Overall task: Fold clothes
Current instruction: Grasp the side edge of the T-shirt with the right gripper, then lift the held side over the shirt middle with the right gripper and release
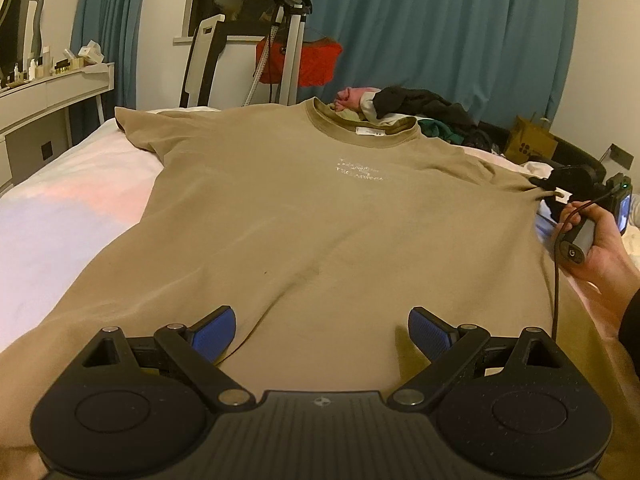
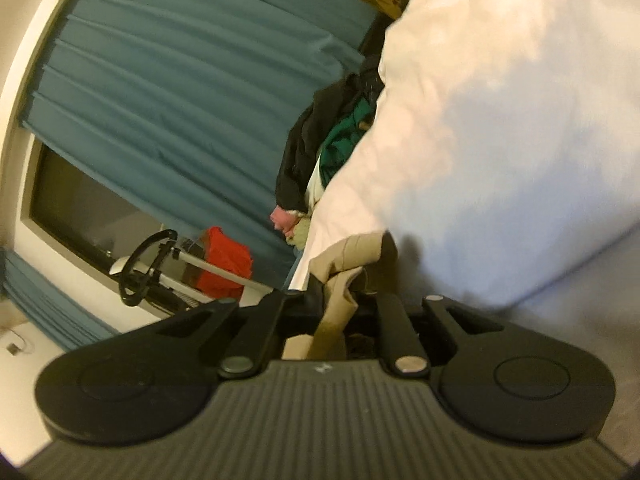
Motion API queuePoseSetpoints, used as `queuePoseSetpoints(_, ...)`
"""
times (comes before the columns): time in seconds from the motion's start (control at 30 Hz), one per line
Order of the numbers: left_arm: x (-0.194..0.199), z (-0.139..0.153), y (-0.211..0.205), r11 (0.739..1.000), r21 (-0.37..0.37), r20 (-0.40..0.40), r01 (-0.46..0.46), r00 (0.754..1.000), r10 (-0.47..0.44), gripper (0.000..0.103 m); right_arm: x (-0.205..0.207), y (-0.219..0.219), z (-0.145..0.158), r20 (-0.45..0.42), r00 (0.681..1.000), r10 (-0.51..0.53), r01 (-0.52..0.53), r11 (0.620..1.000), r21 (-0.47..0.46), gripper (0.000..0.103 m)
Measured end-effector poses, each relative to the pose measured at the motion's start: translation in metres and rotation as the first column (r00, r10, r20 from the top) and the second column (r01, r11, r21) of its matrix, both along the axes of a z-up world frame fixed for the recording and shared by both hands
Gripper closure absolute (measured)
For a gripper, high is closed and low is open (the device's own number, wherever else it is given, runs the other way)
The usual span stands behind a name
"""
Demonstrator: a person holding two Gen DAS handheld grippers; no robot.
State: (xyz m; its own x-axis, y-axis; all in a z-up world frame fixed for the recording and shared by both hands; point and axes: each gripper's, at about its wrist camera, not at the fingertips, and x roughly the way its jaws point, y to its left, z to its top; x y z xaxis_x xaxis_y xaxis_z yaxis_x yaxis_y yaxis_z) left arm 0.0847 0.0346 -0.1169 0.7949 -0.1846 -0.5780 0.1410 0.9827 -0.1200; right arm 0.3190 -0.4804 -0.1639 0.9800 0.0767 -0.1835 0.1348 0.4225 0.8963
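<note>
Bedroom interior with teal curtains; a white-sheeted bed carries the work. Tan T-shirt lies spread flat, front up, collar toward 12 o'clock, hem toward 6 o'clock, one sleeve extended toward 10 o'clock. Left hand-held gripper hovers over the hem region with its blue-padded fingers spread wide and nothing between them. Right hand-held gripper, carried in the person's hand at 3 o'clock, is clamped on a bunched fold of the tan cloth at the sleeve side, as the right wrist view shows. A heap of other clothes sits beyond the collar at 1 o'clock.

Handling, as judged: the shirt is light, soft knit, wholly limp, so it drapes from any held point and drags on the sheet. A pinch at doubled cloth, such as a sleeve seam, shoulder or hem corner, should hold best; a mid-panel pinch would merely tent the fabric.
</note>
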Motion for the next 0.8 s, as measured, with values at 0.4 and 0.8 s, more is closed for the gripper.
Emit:
queuePoseSetpoints(0.4, 0.012, 0.011, 0.004, 0.996, -0.082, -0.004, -0.032, 0.999, 0.032, 0.008, 0.031, 0.025, 0.005, -0.063, 0.992, 0.108, -0.115, 0.986, -0.117, 0.034)
queuePoseSetpoints(0.8, 0.011, 0.034, 0.036, 0.99, -0.11, 0.02, -0.085, 0.996, 0.088, 0.008, 0.03, 0.079, 0.134, -0.158, 0.987, -0.019, -0.074, 0.824, -0.562, 0.097)
